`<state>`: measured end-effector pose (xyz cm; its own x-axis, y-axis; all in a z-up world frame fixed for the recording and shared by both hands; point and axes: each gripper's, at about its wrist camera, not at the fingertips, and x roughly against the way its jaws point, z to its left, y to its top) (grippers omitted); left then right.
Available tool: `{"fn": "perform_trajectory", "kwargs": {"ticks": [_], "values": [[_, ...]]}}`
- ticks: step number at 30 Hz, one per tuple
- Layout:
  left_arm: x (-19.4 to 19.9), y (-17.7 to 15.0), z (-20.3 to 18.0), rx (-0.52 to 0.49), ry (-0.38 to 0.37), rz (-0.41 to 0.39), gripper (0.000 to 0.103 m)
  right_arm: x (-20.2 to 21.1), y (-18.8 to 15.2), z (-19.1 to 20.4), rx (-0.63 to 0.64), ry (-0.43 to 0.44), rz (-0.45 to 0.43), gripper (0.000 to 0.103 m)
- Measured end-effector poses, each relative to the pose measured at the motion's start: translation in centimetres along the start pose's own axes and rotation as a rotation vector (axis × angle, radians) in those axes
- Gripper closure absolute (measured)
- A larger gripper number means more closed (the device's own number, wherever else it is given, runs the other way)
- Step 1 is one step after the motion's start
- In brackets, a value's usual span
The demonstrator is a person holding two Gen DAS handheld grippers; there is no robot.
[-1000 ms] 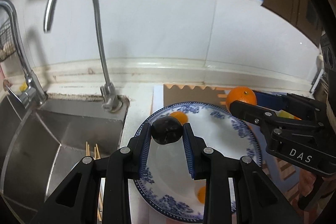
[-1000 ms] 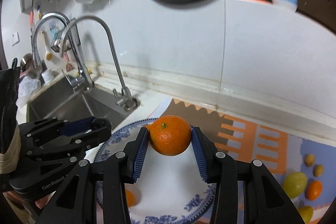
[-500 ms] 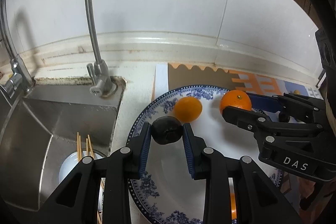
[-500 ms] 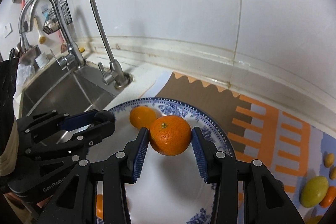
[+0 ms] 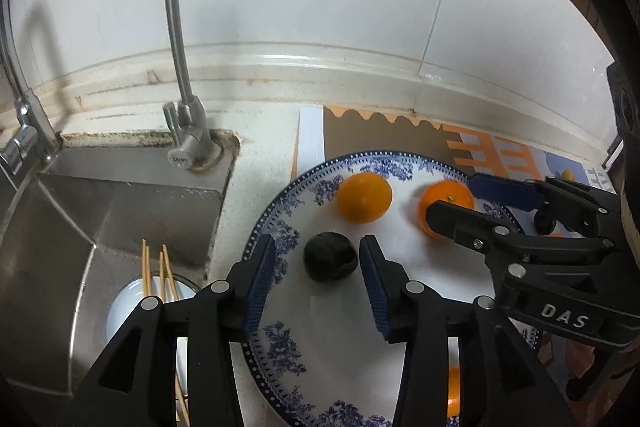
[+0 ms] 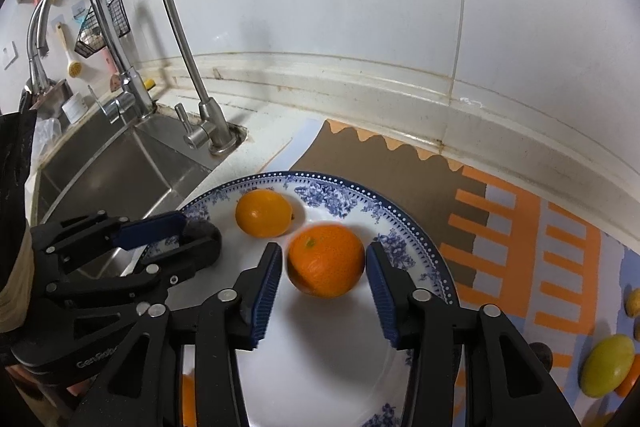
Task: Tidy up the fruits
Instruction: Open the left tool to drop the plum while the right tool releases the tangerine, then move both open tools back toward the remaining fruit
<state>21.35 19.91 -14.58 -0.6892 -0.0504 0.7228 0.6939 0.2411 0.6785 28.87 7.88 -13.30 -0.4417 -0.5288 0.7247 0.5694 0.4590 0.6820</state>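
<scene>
The left gripper (image 5: 318, 269) has its fingers (image 5: 262, 281) spreading, and the dark round fruit (image 5: 330, 262) sits between them on the blue-and-white plate (image 5: 288, 227), with a clear gap to each pad. The right gripper (image 6: 322, 277) is likewise spreading its fingers (image 6: 266, 285); the orange (image 6: 326, 259) lies between them on the plate, the left pad just beside its skin and the right pad very near, with no squeeze visible.

Taking the plate as the landmark: the dark fruit rests toward its sink-side half, the orange toward its far right part, and a smoother yellow-orange fruit (image 5: 364, 197) sits near the plate's far rim between the two, apart from both. A further orange fruit (image 5: 454, 397) peeks out at the plate's near edge, mostly hidden behind the left gripper's body.

The plate stands on a patterned mat (image 6: 520, 227) on the tabletop (image 5: 264, 131). To the plate's left is the steel sink (image 5: 100, 211) with its tap (image 5: 176, 27), and a bowl holding chopsticks (image 5: 154, 275) down inside it. To the plate's right, on the mat, lie a yellow-green fruit (image 6: 608, 365) and other small fruits, well apart from the plate.
</scene>
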Motion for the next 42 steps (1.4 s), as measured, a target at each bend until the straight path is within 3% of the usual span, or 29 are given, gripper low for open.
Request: {"fn": "perform_trajectory", "kwargs": {"ticks": [1,4,14,16,24,33,42], "values": [[0.3,0.0,0.0,-0.001,0.002,-0.006,0.060,0.3,0.0,0.0,-0.003,-0.005,-0.010,0.047],[1.5,0.2,0.0,0.007,-0.001,-0.018,0.059,1.4,0.0,-0.1,-0.015,-0.009,-0.031,0.047],[7.5,1.0,-2.1,-0.019,-0.007,-0.132,0.031,8.3,0.0,-0.3,-0.042,-0.081,-0.155,0.046],[8.5,1.2,-2.8,-0.026,-0.011,-0.152,0.026,9.8,-0.1,-0.2,-0.048,-0.096,-0.180,0.038],[11.1,0.7,-5.7,-0.054,-0.073,-0.184,0.017,15.6,-1.6,-0.6,-0.063,-0.240,-0.260,0.025],[12.8,0.3,-9.8,-0.129,-0.119,-0.211,0.007,20.1,-4.1,-2.5,-0.129,-0.342,-0.297,0.021],[13.5,-0.1,-13.4,-0.220,-0.166,-0.241,0.006,23.2,-6.7,-5.2,-0.228,-0.409,-0.298,0.021]]}}
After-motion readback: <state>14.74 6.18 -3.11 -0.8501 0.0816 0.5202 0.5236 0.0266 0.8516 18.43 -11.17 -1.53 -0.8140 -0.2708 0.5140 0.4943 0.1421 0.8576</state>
